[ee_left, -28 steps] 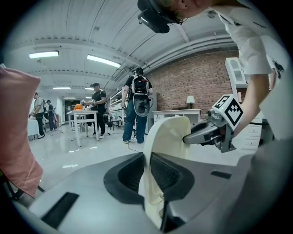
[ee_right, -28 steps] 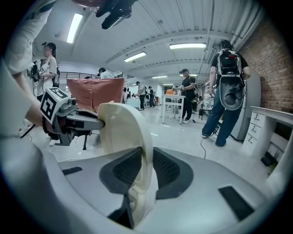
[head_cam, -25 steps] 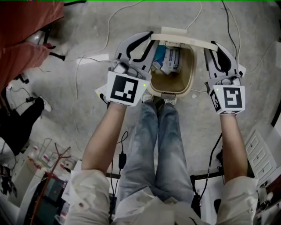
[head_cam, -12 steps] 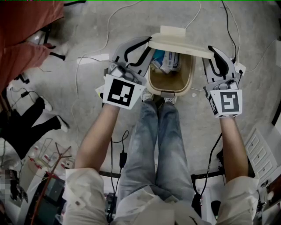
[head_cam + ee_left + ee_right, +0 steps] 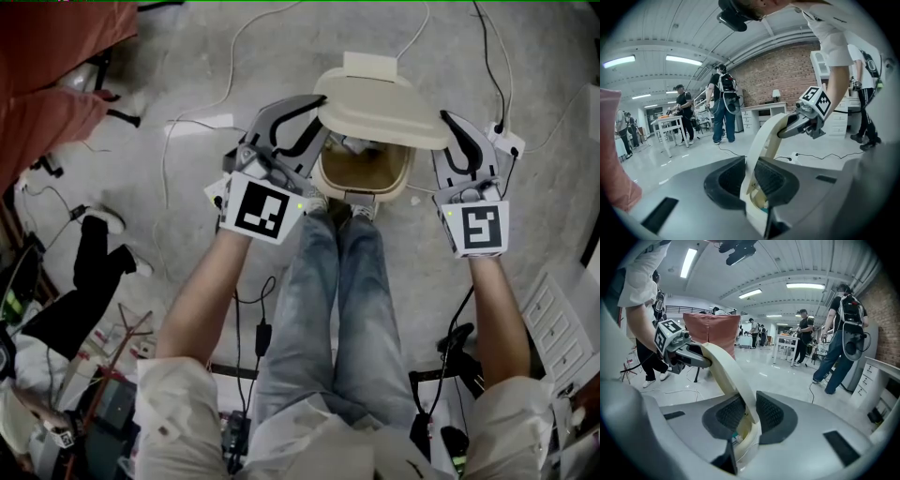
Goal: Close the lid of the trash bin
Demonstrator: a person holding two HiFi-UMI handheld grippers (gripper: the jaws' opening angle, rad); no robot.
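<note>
The lid [image 5: 375, 105] hangs over the trash bin [image 5: 407, 174] — left gripper [image 5: 312, 111] on its left edge, right gripper [image 5: 449, 122] opposite.

surface: concrete floor [image 5: 187, 66] | on it: trash bin [image 5: 406, 173], cables [image 5: 230, 67], power strip [image 5: 507, 141]

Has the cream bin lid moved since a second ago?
Yes: the cream plastic lid has swung down toward the person, covering more of the beige trash bin.

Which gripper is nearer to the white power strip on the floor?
Right. The right gripper, clamped on the lid at its right edge, sits just beside the power strip; the left gripper grips the lid's opposite edge.
</note>
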